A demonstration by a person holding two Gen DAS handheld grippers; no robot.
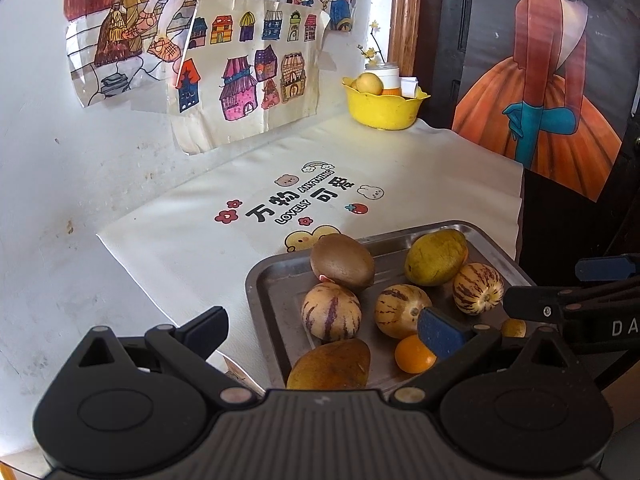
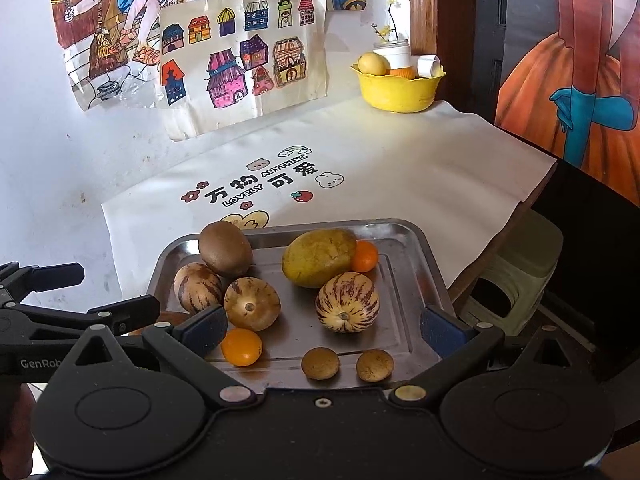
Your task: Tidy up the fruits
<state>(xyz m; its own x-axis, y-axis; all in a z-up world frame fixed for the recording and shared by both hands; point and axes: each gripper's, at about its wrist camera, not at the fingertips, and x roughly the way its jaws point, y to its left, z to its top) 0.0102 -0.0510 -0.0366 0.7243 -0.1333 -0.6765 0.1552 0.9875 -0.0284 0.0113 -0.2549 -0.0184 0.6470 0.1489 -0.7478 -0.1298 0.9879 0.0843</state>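
right wrist: right gripper [image 2: 322, 330] agape, empty; striped melon [image 2: 347, 302] dead ahead between fingers, stem facing it; left gripper [image 1: 322, 330] agape, farther.

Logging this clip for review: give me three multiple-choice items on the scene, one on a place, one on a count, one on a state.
1. Where is the yellow bowl?
A. far end of the table, by the wall
B. on the tray
C. on the floor

2. How many striped fruits lie on the metal tray?
A. one
B. three
C. five

3. What is the right gripper doing?
A. clamping a kiwi
B. open, holding nothing
C. shut on the tray

Key: 1 A, it stands beyond the printed cloth; 2 B, three show; 3 B, jaws spread, nothing between.
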